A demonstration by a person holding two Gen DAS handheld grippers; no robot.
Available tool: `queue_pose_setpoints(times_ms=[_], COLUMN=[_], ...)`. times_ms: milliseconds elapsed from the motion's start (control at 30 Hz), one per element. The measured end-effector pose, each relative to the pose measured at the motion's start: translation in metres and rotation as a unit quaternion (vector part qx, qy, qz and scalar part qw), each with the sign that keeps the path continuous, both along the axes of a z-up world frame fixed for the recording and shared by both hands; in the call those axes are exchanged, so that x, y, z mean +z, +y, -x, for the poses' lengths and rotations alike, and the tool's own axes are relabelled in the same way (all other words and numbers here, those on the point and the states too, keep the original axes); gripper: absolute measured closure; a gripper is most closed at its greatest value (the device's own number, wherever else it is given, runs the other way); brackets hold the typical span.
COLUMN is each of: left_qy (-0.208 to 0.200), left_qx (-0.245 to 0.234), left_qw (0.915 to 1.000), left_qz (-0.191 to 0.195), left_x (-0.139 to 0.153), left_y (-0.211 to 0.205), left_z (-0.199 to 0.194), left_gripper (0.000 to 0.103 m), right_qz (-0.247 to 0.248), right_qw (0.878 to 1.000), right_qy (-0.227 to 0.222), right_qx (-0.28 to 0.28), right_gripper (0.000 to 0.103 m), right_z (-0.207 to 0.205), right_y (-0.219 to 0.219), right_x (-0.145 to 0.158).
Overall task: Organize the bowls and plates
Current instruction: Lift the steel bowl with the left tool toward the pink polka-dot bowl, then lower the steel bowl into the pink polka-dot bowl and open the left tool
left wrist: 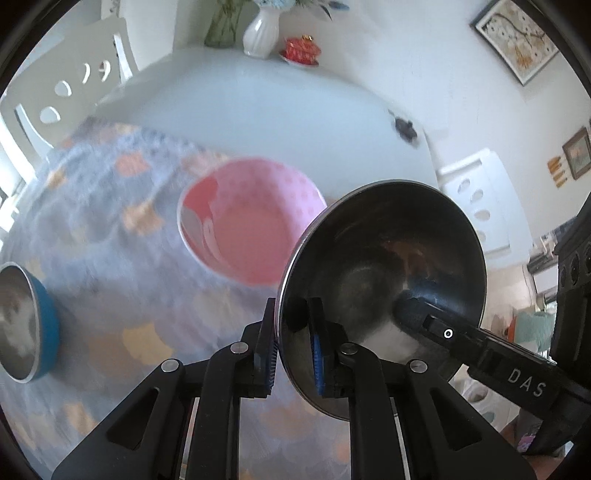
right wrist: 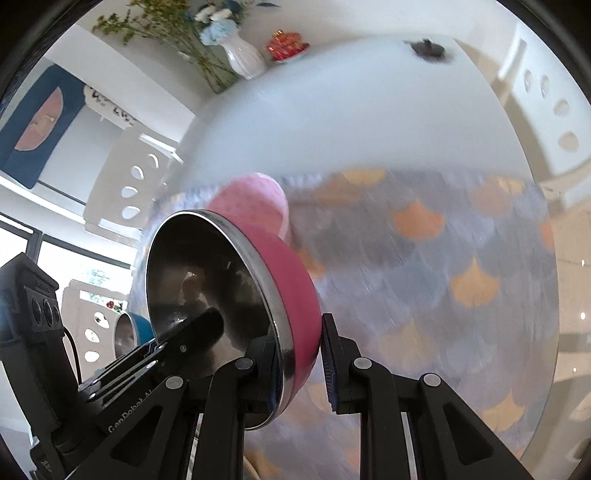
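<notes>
At lower centre, my left gripper (left wrist: 293,356) and right gripper (right wrist: 299,363) each pinch the steel bowl (left wrist: 384,291) rim; I should keep it level above the pink bowl (left wrist: 251,225).

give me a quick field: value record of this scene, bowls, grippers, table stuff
held bowl: steel-lined bowl with a pink outer wall, tilted on edge off the table
left gripper: shut on the held bowl's rim
right gripper: shut on the opposite rim
pink bowl: on the patterned cloth, empty, dotted inside
blue bowl: steel inside, on the cloth at the left edge of the left wrist view
table: white, bare beyond the cloth
far edge: white vase, red item on a dish
image: motion-blurred
</notes>
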State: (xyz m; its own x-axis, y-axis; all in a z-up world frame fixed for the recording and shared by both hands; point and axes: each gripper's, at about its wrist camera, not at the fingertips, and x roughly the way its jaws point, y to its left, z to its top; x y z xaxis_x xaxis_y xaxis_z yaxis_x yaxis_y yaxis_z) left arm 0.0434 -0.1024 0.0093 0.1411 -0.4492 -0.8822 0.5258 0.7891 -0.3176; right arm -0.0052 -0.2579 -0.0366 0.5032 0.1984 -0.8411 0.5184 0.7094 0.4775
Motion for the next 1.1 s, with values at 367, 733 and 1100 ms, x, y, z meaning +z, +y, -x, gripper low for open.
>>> queue_pose_setpoints(times_ms=[367,733,1100], left_qy=[-0.029,-0.009,-0.01], left_qx=[0.034,0.018,-0.003], left_qw=[0.9989,0.9996,0.9985], left_qz=[0.016,-0.018,-0.053], left_x=[0.019,-0.024,-0.051], left_y=[-0.001,-0.014,-0.026], left_z=[-0.05,-0.082,-0.085], left_gripper=[0.089,0.089,0.089], right_qz=[0.023,0.003,-0.012], right_qw=[0.999,1.0,1.0], right_qy=[-0.042,-0.017,0.02], right_qx=[0.013,0.015,0.002], right_gripper=[0.085,0.085,0.085], right_z=[-0.063,-0.098,-0.107], right_y=[-0.001,0.0,-0.007], right_x=[0.036,-0.007,-0.048])
